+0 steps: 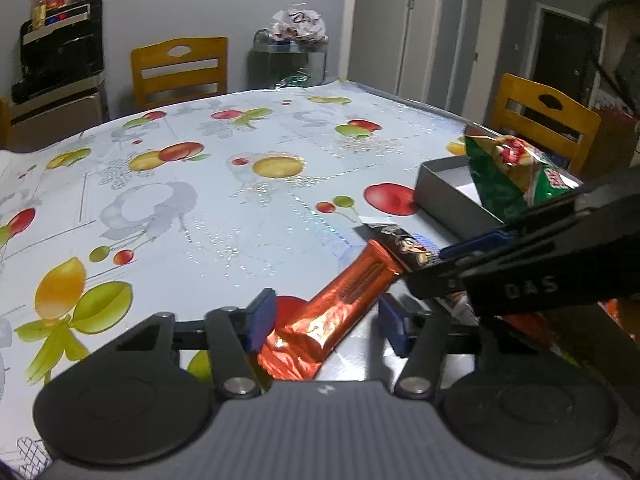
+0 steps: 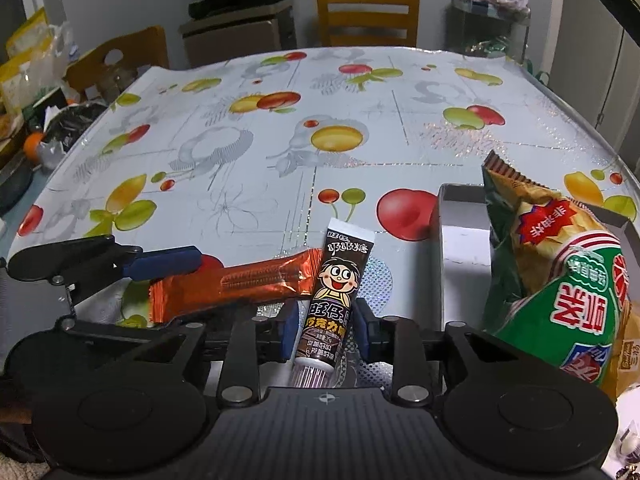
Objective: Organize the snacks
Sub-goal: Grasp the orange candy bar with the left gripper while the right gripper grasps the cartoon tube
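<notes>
The glossy fruit-printed plastic tablecloth [image 2: 240, 152] carries a shallow grey cardboard box [image 2: 460, 248] holding a crinkled green and yellow chip bag [image 2: 560, 280], whose label only the right wrist view shows. The left gripper [image 1: 326, 320] stands wide around a shiny orange foil snack bar [image 1: 340, 300]. The right gripper [image 2: 326, 332] is narrowly closed on a brown cartoon-printed candy tube [image 2: 334, 296] overlapping the bar's end.
</notes>
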### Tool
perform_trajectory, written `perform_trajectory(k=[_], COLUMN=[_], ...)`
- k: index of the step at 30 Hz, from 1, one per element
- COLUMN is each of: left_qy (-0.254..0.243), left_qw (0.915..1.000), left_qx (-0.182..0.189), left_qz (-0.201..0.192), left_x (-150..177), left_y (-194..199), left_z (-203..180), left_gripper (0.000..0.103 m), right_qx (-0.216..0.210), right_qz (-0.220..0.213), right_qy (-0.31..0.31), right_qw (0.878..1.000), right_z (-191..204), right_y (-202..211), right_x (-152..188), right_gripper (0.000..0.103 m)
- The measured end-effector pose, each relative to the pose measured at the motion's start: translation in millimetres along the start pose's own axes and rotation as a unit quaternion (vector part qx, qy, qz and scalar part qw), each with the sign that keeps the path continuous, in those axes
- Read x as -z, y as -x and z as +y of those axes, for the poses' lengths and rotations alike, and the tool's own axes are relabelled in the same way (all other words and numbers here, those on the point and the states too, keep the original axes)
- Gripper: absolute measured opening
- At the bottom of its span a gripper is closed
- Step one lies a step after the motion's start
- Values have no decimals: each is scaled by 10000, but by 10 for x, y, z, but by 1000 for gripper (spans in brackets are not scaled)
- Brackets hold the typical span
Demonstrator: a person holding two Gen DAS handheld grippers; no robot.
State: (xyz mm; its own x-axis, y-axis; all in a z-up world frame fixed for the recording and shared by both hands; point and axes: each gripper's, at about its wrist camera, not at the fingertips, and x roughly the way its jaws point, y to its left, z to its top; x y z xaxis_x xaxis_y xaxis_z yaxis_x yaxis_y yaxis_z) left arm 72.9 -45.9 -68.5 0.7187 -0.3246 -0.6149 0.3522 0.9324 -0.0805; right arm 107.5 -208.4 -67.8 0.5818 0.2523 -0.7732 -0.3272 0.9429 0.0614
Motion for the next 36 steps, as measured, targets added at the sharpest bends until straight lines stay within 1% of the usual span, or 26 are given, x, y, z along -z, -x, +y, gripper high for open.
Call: perform_trajectory(k=[2, 5, 9, 12, 16, 19, 21, 23, 26, 30, 36], left_qy=[-40, -135, -341, -362, -372, -379, -360, -277, -141, -95, -46], left_qw=[10000, 9999, 9994, 9992, 9991, 9991, 9992, 9995, 9998, 9999, 9999], left_qx=[45, 40, -46, -99, -126, -147, -133, -143, -130, -138, -156], left_qz=[-13, 1, 25, 97, 147, 88, 55, 37, 48, 38, 25], left_x=[8, 13, 15, 14, 6, 19, 19, 17, 0, -10, -21], left_y=[14, 24, 40, 68, 81, 67, 52, 37, 2, -22, -44], left_z=[-15, -35, -89, -85, -91, -106, -101, -81, -46, -46, -33], left_gripper=[32, 27, 25, 25, 25, 26, 29, 40, 47, 48, 48], right_qx=[69, 171, 221, 233, 98, 28, -1, -30, -29, 53, 145], right_qz=[-16, 3, 17, 49, 122, 100, 67, 48, 15, -105, -254], right_qy=[8, 34, 74, 163, 260, 254, 260, 246, 315, 418, 445], right_qw=[10000, 9998, 9997, 9996, 9995, 9996, 9996, 9997, 9995, 9991, 9986], right_z=[-1, -8, -32, 1, 57, 65, 67, 69, 100, 141, 154], right_y=[-13, 5, 62, 125, 207, 245, 257, 256, 230, 207, 200], right_x=[12, 30, 95, 163, 244, 277, 284, 291, 299, 319, 359], right_gripper=[31, 26, 25, 25, 25, 26, 28, 32, 36, 37, 37])
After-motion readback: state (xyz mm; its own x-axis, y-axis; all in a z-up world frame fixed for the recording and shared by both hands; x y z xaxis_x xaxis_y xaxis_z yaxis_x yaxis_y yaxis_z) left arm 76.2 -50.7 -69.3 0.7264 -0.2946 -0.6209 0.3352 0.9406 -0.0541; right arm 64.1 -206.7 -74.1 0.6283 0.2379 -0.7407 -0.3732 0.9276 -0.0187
